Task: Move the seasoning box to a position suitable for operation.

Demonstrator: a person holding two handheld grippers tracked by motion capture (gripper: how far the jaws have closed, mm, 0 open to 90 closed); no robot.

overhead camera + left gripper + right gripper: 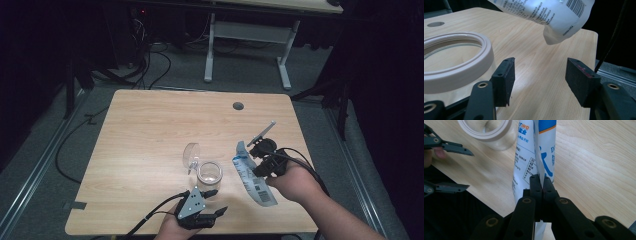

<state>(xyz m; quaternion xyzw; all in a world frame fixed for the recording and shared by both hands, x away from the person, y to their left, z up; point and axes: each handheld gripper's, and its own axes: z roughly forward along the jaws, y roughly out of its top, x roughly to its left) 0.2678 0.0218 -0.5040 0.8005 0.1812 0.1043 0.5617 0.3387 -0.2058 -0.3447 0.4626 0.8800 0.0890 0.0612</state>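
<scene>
Right hand-held gripper (541,185): I am pinching the white and blue pouch (248,172) near one edge, jaws pressed together on it.
Pouch: it is hanging lifted over the worktop (150,125), on the right side, tilted, barcode end towards the near edge.
Left hand-held gripper (216,202): I am holding it at the near edge, jaws spread with nothing between them, just beside the jar.
Jar (209,173): clear glass with a pale rim, it is standing upright near the middle, its hinged lid (191,154) swung open to the far left.
Gap: pouch and jar are sitting near each other, not touching.
</scene>
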